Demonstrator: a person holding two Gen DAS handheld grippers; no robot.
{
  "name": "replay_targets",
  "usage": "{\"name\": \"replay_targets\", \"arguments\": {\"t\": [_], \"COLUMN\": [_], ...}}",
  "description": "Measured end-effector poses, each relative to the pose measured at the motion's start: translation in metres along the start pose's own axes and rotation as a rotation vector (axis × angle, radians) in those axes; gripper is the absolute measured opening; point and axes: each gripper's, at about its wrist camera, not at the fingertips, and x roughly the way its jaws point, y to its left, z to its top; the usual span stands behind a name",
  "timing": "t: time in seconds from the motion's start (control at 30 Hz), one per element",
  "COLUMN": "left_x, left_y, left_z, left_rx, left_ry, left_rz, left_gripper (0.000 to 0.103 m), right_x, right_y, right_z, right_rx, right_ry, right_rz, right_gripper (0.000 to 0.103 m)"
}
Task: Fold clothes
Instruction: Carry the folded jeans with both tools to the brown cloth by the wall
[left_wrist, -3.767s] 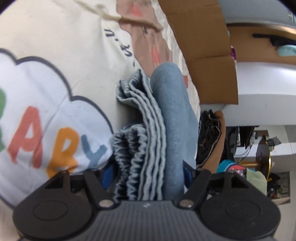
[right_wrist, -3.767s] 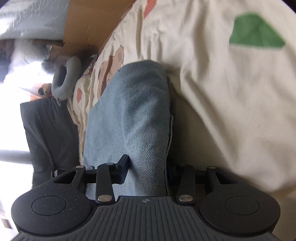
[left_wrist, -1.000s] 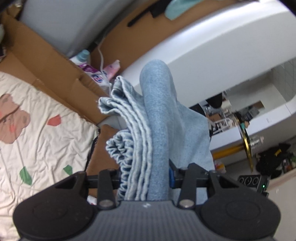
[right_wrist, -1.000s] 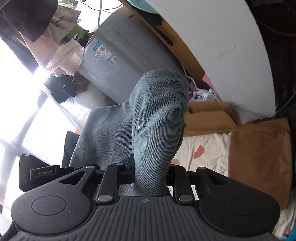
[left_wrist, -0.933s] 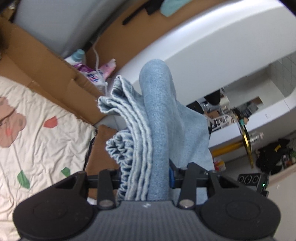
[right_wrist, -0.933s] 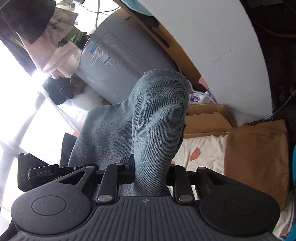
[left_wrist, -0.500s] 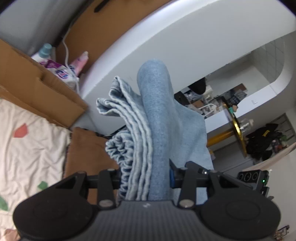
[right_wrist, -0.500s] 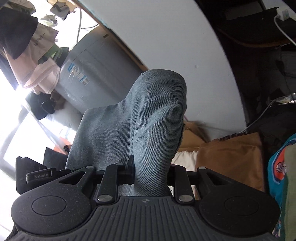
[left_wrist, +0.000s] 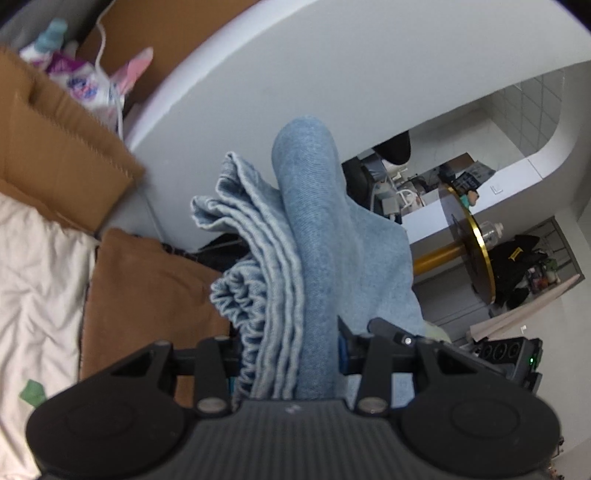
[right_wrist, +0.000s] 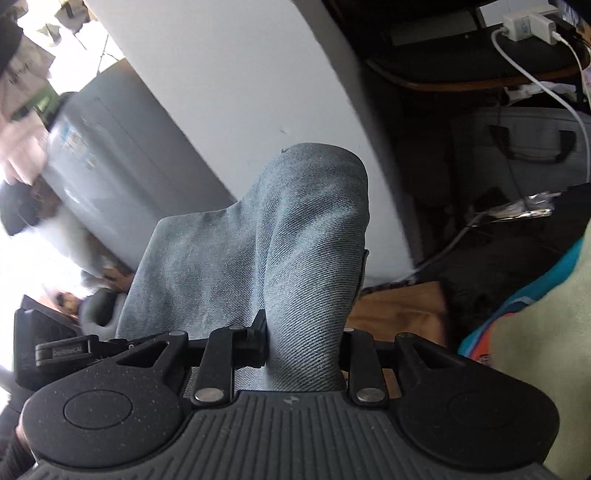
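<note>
A folded light-blue denim garment with a gathered waistband fills the middle of the left wrist view, bulging up out of my left gripper, which is shut on it. The same denim garment rises from my right gripper, also shut on it. Both grippers hold it in the air, off the bed. The fingertips of both are hidden by the cloth.
A cream patterned bedsheet and a brown garment lie at lower left, with a cardboard box behind. A white wall and a gold-edged round table stand ahead. Right view: grey cabinet, cables, pale green and teal cloth.
Both grippers have lifted the denim garment off the bedsheet and swung it away from the bed toward the white wall. Their hold on it has not changed.
</note>
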Motion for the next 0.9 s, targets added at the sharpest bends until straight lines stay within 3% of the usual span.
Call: {"name": "replay_targets", "arguments": {"t": [0.3,0.9], "left_x": [0.045,0.098], "left_y": [0.058,0.135], "left_z": [-0.011,-0.006], "left_rx": [-0.030,-0.084], "left_ry": [0.025,0.064], "left_rz": [-0.007,0.048], "left_gripper": [0.043,0.043], "right_x": [0.057,0.158], "right_y": [-0.042,-0.101], "right_z": [-0.026,-0.054], "right_rx": [0.005,0.089], "right_ry": [0.009,0.080], "right_rz": [-0.074,-0.104], "right_gripper": [0.028,0.030]}}
